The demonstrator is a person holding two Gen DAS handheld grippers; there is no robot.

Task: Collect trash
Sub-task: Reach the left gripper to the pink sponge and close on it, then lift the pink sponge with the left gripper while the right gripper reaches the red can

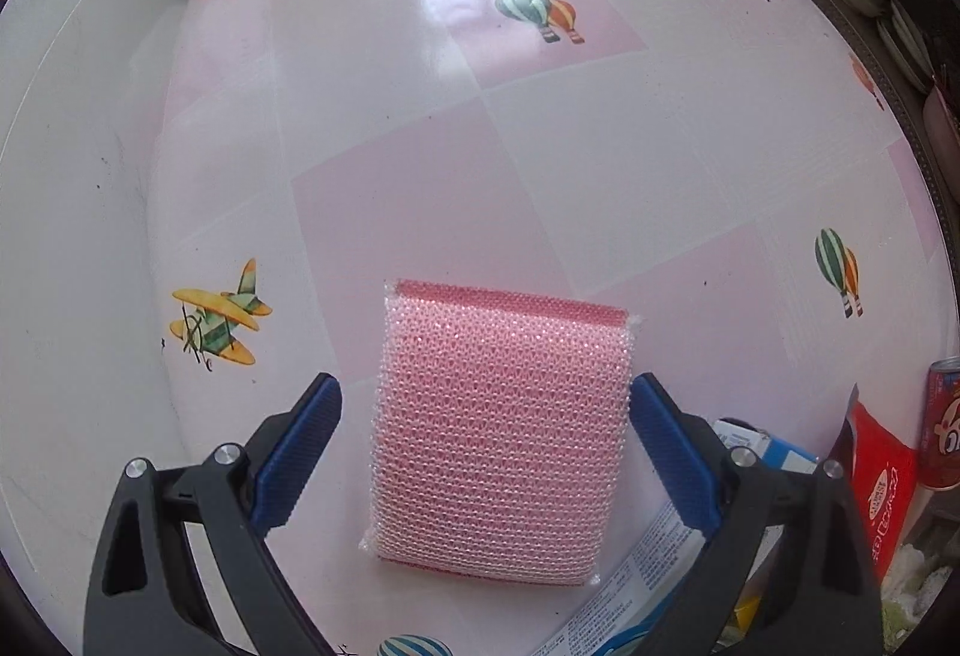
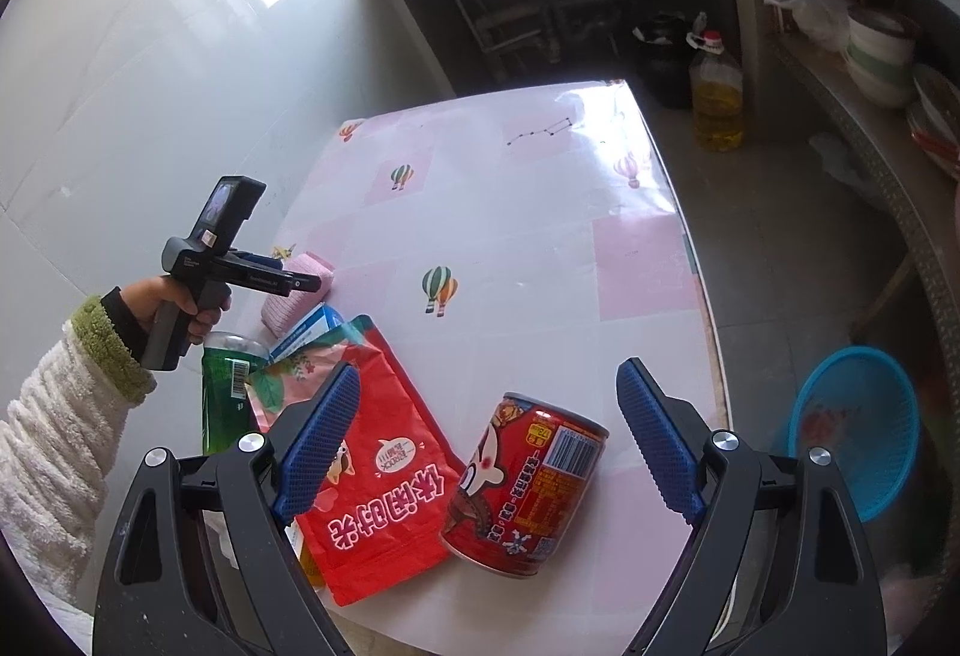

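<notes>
A pink mesh sponge (image 1: pixel 501 434) lies on the table between the fingers of my open left gripper (image 1: pixel 486 404); its right pad touches the sponge's edge, and the left pad stands a little apart. The sponge also shows in the right wrist view (image 2: pixel 300 290) under the left gripper (image 2: pixel 300 284). My right gripper (image 2: pixel 489 386) is open and empty above a red can (image 2: pixel 528 482) lying on its side. A red snack bag (image 2: pixel 372 482), a green can (image 2: pixel 225 386) and a blue-white carton (image 2: pixel 312 326) lie to its left.
The table (image 2: pixel 510 212) has a pink-and-white cloth with balloon prints. A blue basket (image 2: pixel 852 428) stands on the floor to the right. An oil bottle (image 2: pixel 717 92) stands beyond the table. A white tiled wall is on the left.
</notes>
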